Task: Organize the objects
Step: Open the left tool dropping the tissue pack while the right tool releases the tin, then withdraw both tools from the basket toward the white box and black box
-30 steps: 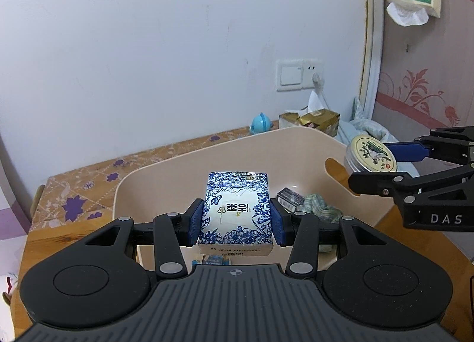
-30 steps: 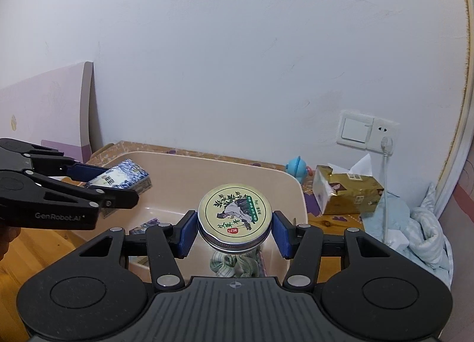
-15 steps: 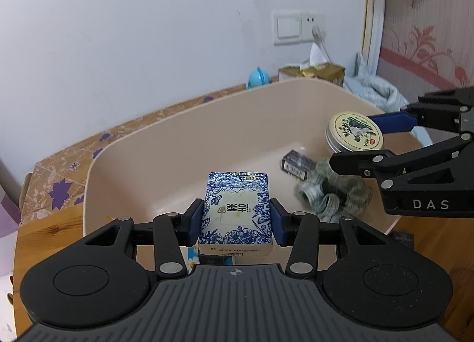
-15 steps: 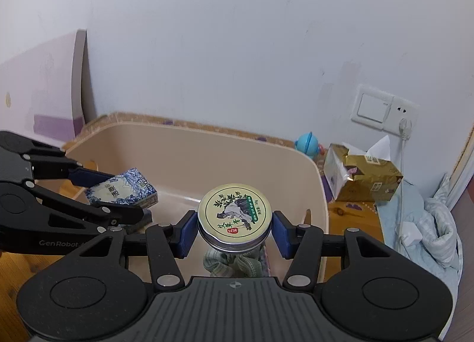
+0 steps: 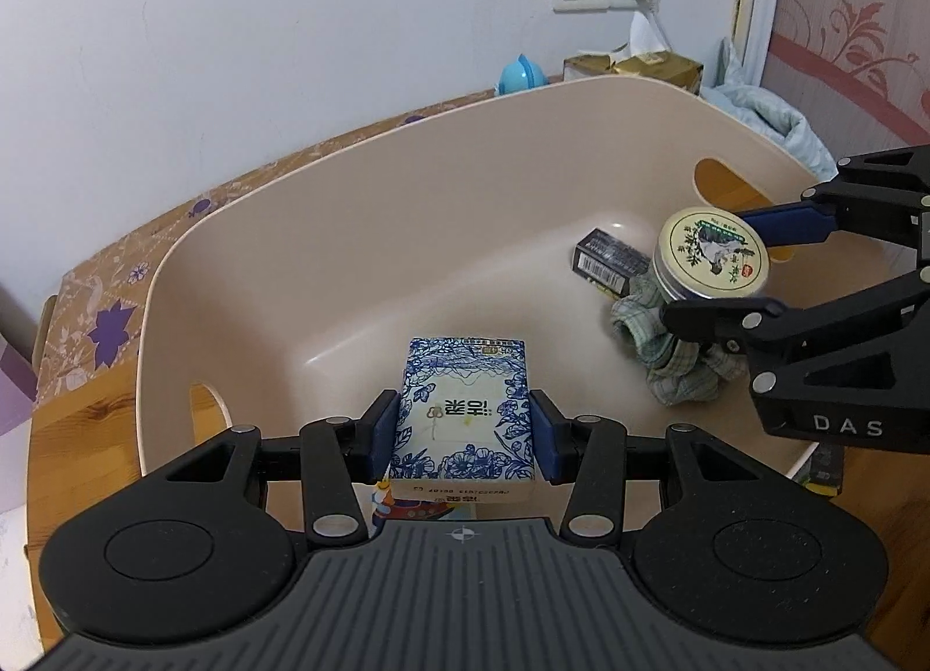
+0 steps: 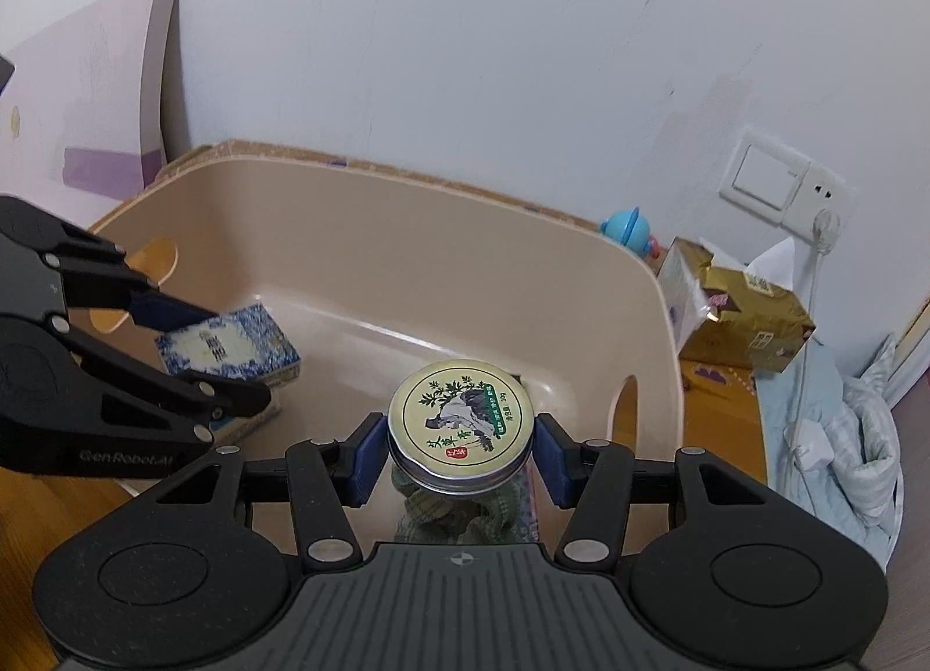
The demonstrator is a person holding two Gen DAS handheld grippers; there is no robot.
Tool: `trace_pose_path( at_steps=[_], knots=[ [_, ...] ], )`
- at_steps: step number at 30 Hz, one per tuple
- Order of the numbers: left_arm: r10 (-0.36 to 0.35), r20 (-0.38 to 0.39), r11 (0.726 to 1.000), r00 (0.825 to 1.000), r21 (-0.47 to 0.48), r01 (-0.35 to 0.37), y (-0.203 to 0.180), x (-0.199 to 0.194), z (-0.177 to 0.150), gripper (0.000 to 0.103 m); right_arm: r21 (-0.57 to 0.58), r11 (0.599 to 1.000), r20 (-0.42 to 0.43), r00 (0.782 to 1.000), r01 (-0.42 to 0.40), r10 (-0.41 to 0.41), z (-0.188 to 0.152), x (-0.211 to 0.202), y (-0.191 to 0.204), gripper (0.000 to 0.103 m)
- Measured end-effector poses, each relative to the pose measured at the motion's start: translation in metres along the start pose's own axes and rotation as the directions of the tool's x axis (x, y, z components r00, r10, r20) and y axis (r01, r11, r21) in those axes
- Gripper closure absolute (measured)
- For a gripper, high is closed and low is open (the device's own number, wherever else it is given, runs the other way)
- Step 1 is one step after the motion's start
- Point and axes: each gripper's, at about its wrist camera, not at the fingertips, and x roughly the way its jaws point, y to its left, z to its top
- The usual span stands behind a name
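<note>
My left gripper [image 5: 464, 433] is shut on a blue-and-white floral box [image 5: 462, 409] and holds it low inside the beige plastic tub [image 5: 349, 218]. My right gripper [image 6: 460, 453] is shut on a round tin [image 6: 460, 427] with a cream lid showing a plant picture, held over the tub's right end. The tin [image 5: 714, 254] and right gripper [image 5: 773, 264] also show in the left wrist view. The box [image 6: 229, 348] and left gripper [image 6: 203, 351] show in the right wrist view.
In the tub lie a green checked cloth [image 5: 668, 351], a small dark box [image 5: 610, 261] and a colourful item [image 5: 407, 505] under the held box. Behind the tub stand a blue toy [image 5: 520, 72] and a gold tissue box [image 6: 744, 322]. A wall socket [image 6: 779, 186] is at the right.
Both grippers have moved down and forward into the tub with their objects still held. The box and the tin now sit lower, below the tub's rim.
</note>
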Motion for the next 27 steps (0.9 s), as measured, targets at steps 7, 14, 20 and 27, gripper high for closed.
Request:
trace_pose_path(
  at_steps=[7,14,20,27],
  knots=[
    [0.040,-0.001,0.999,0.999,-0.017,-0.040,0.001,-0.006,0.003,0.029,0.014,1.000,-0.009,1.000,-0.003,0.003,-0.002,-0.003,-0.002,0.046],
    [0.085,0.021,0.996,0.996,-0.031,-0.084,0.004,-0.022,0.004,0.017,0.018,1.000,0.045,0.999,0.002,-0.002,-0.001,-0.026,-0.005,0.030],
    [0.091,0.061,0.994,0.994,-0.073,-0.086,0.005,-0.043,0.004,0.015,0.047,0.999,0.091,0.996,-0.004,0.000,-0.002,-0.050,-0.011,0.022],
    [0.102,0.109,0.991,0.989,-0.101,-0.091,-0.002,-0.067,-0.004,0.014,0.055,0.998,0.121,0.993,-0.002,-0.004,-0.015,-0.074,-0.016,0.012]
  ],
)
